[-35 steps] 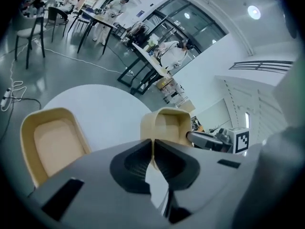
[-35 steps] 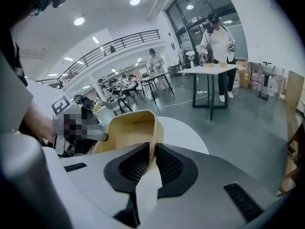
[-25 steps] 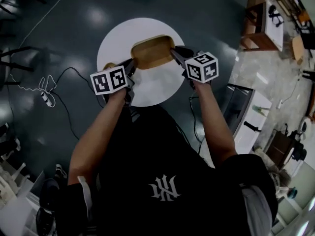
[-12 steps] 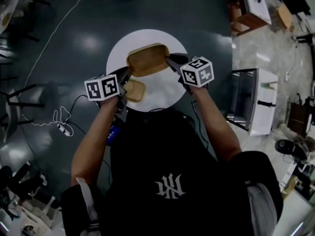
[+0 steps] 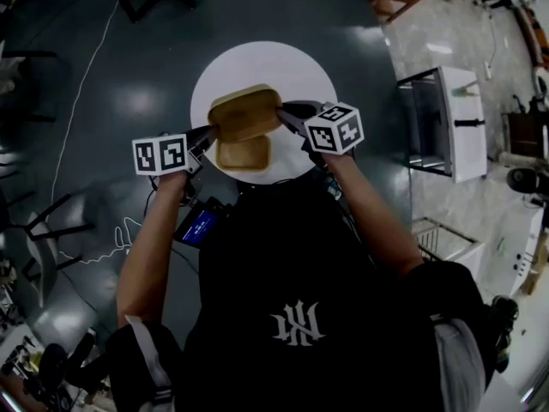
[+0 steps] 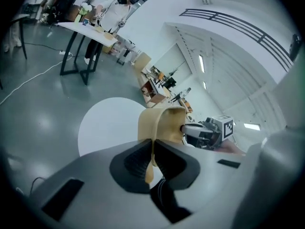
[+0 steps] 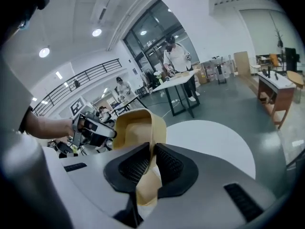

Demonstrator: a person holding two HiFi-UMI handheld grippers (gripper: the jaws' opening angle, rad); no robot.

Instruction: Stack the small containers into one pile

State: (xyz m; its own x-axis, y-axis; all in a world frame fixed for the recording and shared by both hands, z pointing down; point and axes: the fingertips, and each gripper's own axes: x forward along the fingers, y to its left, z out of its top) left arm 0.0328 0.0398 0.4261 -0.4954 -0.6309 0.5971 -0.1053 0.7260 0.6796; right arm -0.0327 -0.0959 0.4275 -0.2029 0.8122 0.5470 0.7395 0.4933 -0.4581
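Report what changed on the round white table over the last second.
The left gripper and right gripper carried the large tan container leftward in the head view. It now lines up just beyond the small tan container instead of off to its right. Unchanged: both stay clamped on its opposite ends, and the small container rests on the round white table.

Round white table [image 5: 302,65], dark floor [image 5: 257,7]

Round white table [image 5: 300,67] (on dark floor [image 5: 129,58]) carries one small container [image 5: 244,153].
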